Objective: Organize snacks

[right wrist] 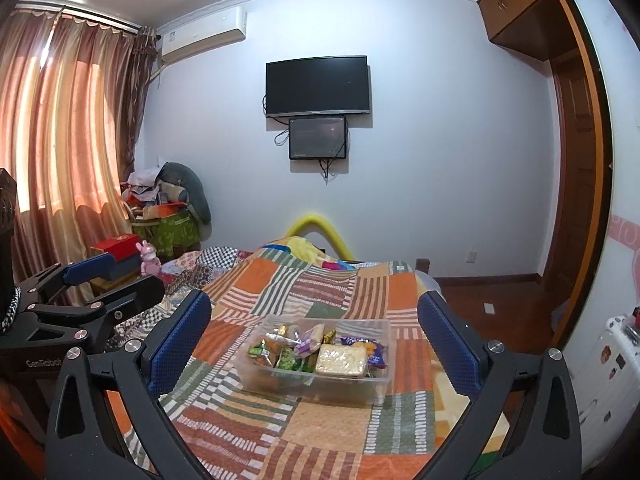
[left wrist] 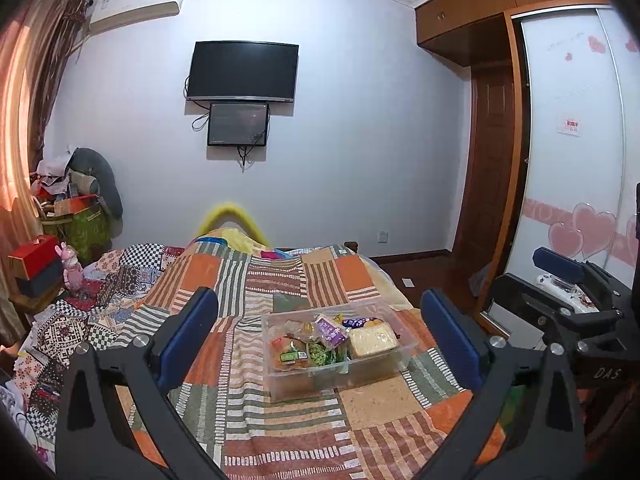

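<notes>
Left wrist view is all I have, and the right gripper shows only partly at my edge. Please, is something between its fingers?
Observer: No. In the right wrist view the right gripper has both fingers spread wide with nothing between them.
Operator: Where is the bin from that side?
Observer: The clear bin sits on the quilt ahead of those fingers, untouched.
Operator: And my left gripper, seen from outside?
Observer: The left gripper shows at the left edge of that view, fingers apart and empty.

Orange, green and striped patchwork quilt; clear box of perhaps purple-and-green snack packets
</notes>
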### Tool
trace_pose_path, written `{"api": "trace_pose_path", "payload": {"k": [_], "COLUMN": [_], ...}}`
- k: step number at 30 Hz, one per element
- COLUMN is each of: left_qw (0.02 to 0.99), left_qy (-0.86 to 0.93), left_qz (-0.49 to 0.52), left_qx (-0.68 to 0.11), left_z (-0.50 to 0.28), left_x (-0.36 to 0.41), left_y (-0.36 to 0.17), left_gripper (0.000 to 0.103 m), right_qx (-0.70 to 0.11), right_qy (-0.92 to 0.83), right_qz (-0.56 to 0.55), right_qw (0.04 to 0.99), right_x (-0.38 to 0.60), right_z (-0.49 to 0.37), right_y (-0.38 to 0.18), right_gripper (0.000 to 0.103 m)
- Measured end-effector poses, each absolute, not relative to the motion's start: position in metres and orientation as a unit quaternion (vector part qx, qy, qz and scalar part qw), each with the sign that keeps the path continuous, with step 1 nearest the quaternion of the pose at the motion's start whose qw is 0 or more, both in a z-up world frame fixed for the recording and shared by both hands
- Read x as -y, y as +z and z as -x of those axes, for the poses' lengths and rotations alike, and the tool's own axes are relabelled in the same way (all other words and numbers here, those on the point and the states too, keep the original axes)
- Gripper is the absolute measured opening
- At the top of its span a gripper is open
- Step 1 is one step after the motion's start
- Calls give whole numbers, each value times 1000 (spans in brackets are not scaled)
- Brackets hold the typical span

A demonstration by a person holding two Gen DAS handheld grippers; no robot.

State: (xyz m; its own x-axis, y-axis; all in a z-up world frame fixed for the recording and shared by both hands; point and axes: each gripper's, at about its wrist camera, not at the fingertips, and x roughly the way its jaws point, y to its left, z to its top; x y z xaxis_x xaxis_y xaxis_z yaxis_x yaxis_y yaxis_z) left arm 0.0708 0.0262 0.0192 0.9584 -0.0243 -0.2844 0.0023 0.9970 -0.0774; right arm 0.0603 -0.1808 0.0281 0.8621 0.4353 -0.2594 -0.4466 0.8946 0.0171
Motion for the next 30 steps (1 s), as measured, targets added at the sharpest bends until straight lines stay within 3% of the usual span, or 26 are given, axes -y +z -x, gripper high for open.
{"api": "trace_pose_path", "payload": {"k": [30], "left_qw": [989], "left_qy": [-18], "left_qz": [36], "left_qx": [-144], "left_z": [-70], "left_x": [-18], "left_y": [19], "left_gripper": [103], "right_qx": [-129], "right_qy": [223], "right_qz": [15], "right_qw": [966], "right_x": [185], "right_z": [-53], "right_y": [31], "right_gripper": [103]}}
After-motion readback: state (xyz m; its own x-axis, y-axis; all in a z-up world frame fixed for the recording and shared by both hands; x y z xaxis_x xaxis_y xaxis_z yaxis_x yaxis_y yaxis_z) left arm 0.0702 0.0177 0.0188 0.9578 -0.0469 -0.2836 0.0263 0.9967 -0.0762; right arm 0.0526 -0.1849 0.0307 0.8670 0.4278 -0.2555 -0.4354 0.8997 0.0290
